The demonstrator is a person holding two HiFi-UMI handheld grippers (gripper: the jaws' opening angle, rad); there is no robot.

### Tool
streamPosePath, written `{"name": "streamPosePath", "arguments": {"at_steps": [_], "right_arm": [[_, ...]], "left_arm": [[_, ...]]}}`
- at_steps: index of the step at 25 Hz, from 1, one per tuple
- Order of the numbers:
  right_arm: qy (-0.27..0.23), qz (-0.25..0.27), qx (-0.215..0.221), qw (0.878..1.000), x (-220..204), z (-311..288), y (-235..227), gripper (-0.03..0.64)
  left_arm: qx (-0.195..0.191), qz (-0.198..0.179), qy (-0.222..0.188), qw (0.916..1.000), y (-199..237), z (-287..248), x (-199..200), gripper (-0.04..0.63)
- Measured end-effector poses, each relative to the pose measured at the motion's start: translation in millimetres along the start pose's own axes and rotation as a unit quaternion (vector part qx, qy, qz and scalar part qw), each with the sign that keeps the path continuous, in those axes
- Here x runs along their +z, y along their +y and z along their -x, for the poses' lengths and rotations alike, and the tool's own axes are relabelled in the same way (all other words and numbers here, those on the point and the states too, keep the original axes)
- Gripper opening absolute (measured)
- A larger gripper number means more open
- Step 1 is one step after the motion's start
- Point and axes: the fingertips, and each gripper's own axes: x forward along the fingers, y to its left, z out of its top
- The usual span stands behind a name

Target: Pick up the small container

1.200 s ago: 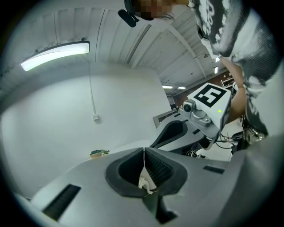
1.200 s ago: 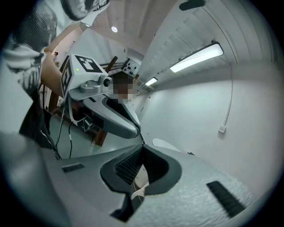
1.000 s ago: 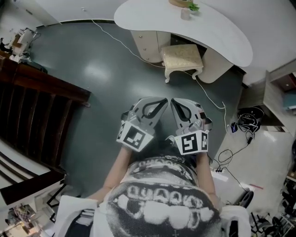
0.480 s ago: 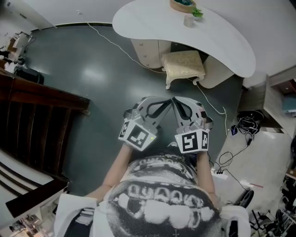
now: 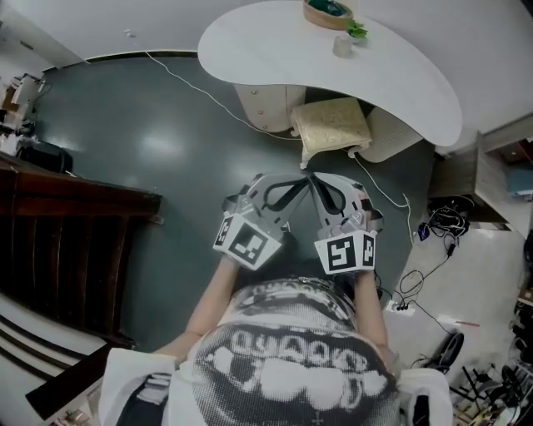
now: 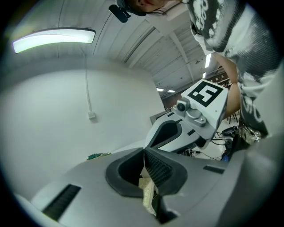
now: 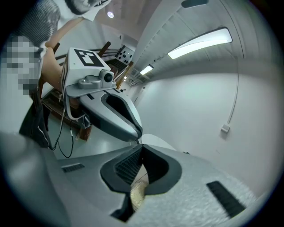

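The small container (image 5: 341,46), a pale little cup, stands on the white curved table (image 5: 391,75) at the top of the head view, beside a teal-filled dish (image 5: 327,12) and a green sprig (image 5: 356,31). Both grippers hang in front of the person's chest, far short of the table and above the dark floor. My left gripper (image 5: 301,181) is shut with nothing in it, its jaws meeting at the tips (image 6: 144,150). My right gripper (image 5: 317,180) is shut and empty too (image 7: 142,146). Their tips almost touch each other.
A cream cushioned stool (image 5: 331,125) stands half under the table. Dark wooden stairs (image 5: 67,216) run along the left. A white cable (image 5: 208,91) crosses the grey floor, and more cables and gear (image 5: 441,220) lie on the pale floor at right.
The table and the container have slid lower in the head view. The two grippers have drawn together until their tips nearly meet. Both stay shut.
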Motion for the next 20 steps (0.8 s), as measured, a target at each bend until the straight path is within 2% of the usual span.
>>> {"name": "streamPosePath", "arguments": {"at_steps": [6, 14, 20], "right_arm": [[0.011, -0.003, -0.010, 1.000, 2.7, -21.2, -2.6, 0.005], [0.024, -0.007, -0.019, 1.000, -5.1, -30.6, -14.7, 0.005], [0.027, -0.015, -0.012, 0.999, -14.8, -42.2, -23.7, 0.005]], "left_arm": [[-0.013, -0.001, -0.005, 0.9999, 21.4, 2.1, -10.8, 0.006], [-0.027, -0.001, -0.010, 0.9996, 29.6, -9.3, -15.3, 0.006], [-0.031, 0.005, -0.003, 0.9995, 39.6, -23.3, -22.3, 0.006]]}}
